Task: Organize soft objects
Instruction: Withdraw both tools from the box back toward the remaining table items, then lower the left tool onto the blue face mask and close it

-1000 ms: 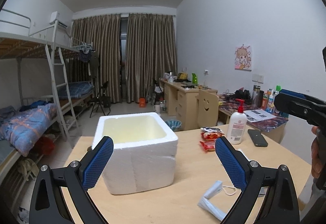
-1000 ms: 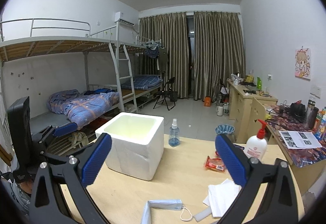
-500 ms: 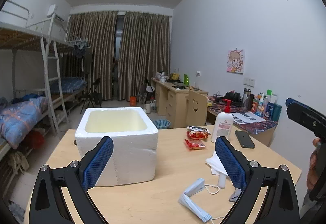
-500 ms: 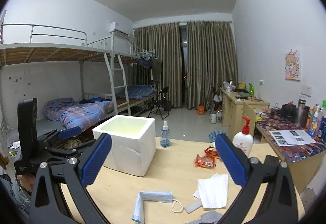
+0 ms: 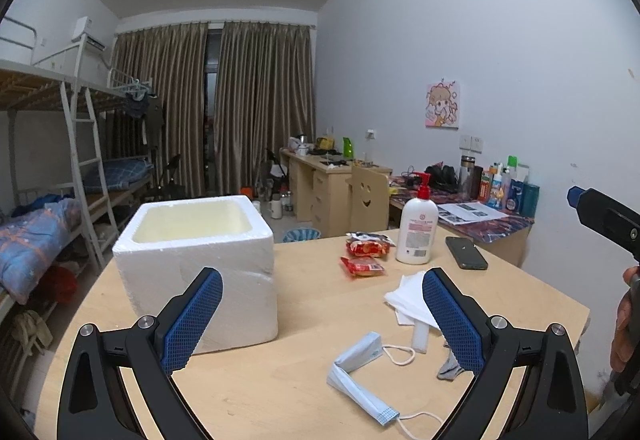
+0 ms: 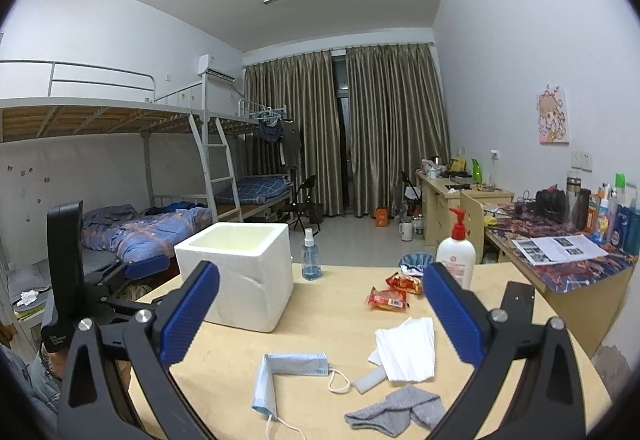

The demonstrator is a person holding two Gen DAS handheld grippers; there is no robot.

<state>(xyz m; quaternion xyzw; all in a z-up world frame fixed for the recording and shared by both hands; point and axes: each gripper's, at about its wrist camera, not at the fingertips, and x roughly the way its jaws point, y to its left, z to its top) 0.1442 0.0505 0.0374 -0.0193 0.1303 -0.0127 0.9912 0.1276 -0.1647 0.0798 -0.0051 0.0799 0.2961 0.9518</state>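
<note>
Both tools, left tool [image 5: 322, 314] and right tool [image 6: 320, 314], are being held spread wide with nothing gripped. A blue face mask [image 6: 288, 372], white tissue [image 6: 408, 346] and grey sock [image 6: 396, 410] are being framed between the right tool's fingers; the foam box [image 5: 200, 260] is being seen ahead-left on the surface [image 5: 304, 304].

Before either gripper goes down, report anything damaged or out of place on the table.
The foam box has a crack running down its near corner. The face mask lies bent double, the grey sock is crumpled, and the tissues are fanned loosely over a small white block. Nothing is spilled.
</note>
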